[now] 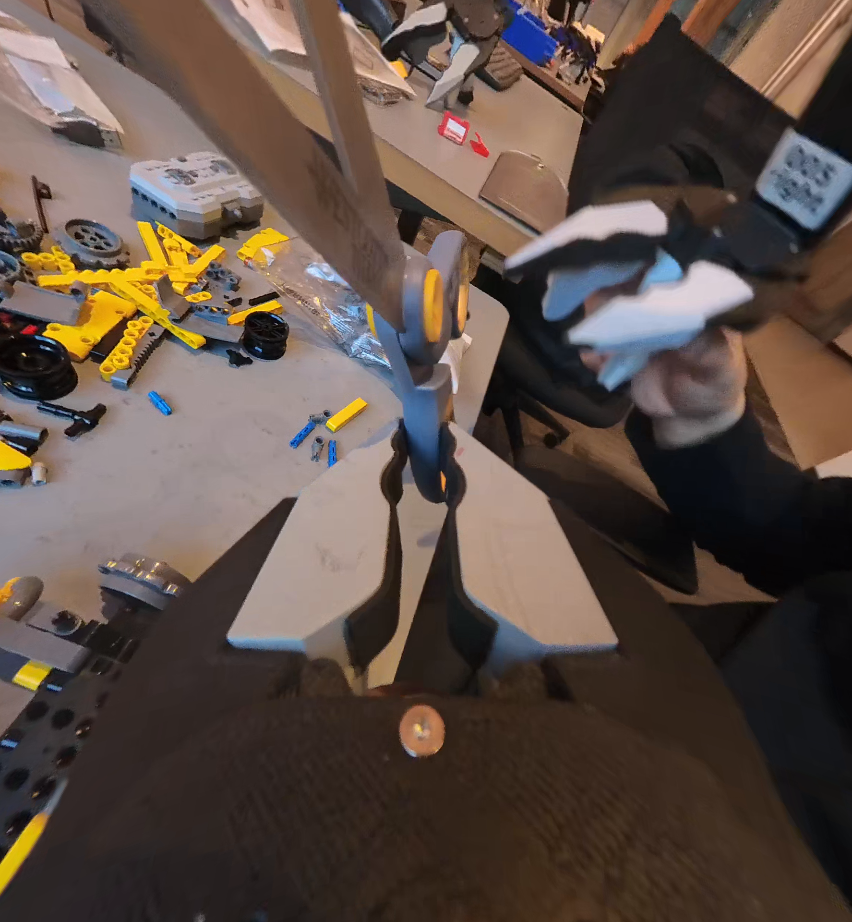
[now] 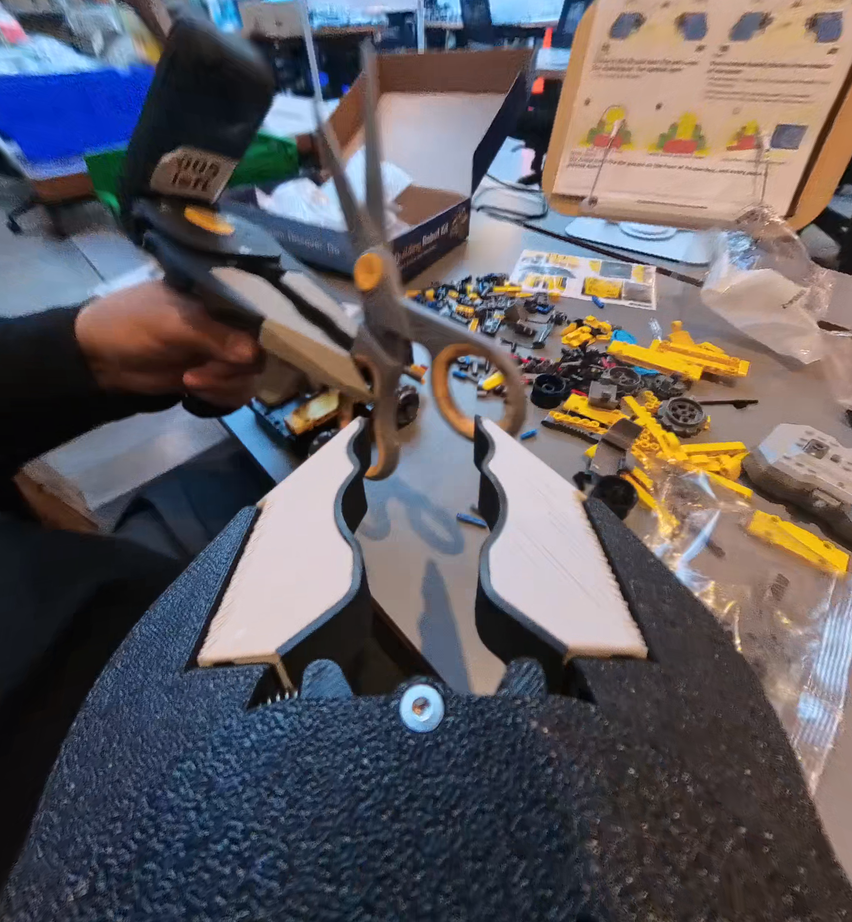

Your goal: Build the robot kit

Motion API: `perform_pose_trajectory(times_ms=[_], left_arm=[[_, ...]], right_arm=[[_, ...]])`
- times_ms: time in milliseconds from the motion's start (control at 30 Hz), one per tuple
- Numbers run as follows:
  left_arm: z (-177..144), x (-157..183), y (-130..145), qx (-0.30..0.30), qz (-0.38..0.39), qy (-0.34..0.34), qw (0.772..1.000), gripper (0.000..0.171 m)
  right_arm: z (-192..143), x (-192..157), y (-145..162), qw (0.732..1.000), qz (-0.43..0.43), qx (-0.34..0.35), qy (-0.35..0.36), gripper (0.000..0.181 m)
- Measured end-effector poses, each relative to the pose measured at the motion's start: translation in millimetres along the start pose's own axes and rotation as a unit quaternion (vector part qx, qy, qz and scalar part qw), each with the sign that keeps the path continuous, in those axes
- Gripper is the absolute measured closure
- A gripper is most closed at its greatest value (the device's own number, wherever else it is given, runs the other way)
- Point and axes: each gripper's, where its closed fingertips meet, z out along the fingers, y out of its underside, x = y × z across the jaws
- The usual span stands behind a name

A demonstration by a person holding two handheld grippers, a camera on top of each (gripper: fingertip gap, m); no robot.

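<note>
Upright, scissors [image 1: 421,359] — handle pinched in left hand-held gripper [image 1: 426,469].

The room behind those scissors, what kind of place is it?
Probably a workshop or lab. Yellow building pieces litter the grey table, beside an open kit box and propped instruction sheets. The left gripper holds scissors; the right gripper is open.

The scissors [image 1: 416,319] run off the top edge in the left wrist view, so the blade tips go unseen, and the handle end sits buried between the left gripper [image 1: 426,469] fingers. The right gripper [image 1: 628,294] there is smeared by motion blur; whether it is parted or closed cannot be read from that view. In the right wrist view the instruction sheet [image 2: 703,105] is cropped at the top and blurred
</note>
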Motion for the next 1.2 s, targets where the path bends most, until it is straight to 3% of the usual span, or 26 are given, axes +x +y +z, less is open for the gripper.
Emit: perform_pose_trajectory(times_ms=[100,200,300,467,600,800,867,933,1000,1067,1200], left_arm=[[9,0,4,-0.003,-0.027,0.004,1.0,0.163],[15,7,5,-0.003,-0.036,0.013,0.999,0.163],[15,7,6,-0.001,-0.039,0.005,0.999,0.162],[13,9,-2,0.03,-0.075,0.024,0.996,0.163],[22,24,-2,0.037,-0.087,0.051,0.994,0.163],[26,28,2,0.039,-0.06,0.049,0.996,0.159],[17,20,-13,0.068,-0.042,0.028,0.996,0.149],[9,14,-28,0.088,-0.041,0.023,0.995,0.15],[4,15,-40,0.104,-0.057,0.043,0.992,0.148],[5,16,-42,0.11,-0.063,0.052,0.991,0.171],[20,14,-38,0.116,-0.138,0.071,0.981,0.171]], right_arm=[[13,-5,15,0.993,-0.08,-0.034,0.076,0.125],[24,6,23,0.972,-0.167,-0.063,0.155,0.12],[37,3,33,0.966,-0.194,-0.09,0.144,0.121],[46,-7,39,0.98,-0.151,-0.087,0.093,0.108],[49,8,44,0.982,-0.122,-0.086,0.115,0.108],[47,4,42,0.989,-0.105,-0.058,0.09,0.135],[45,4,44,0.986,-0.122,-0.063,0.095,0.139],[45,4,48,0.984,-0.133,-0.072,0.099,0.144],[44,7,52,0.978,-0.154,-0.083,0.114,0.144],[43,11,52,0.97,-0.179,-0.087,0.14,0.144],[40,31,59,0.934,-0.252,-0.121,0.221,0.134]])
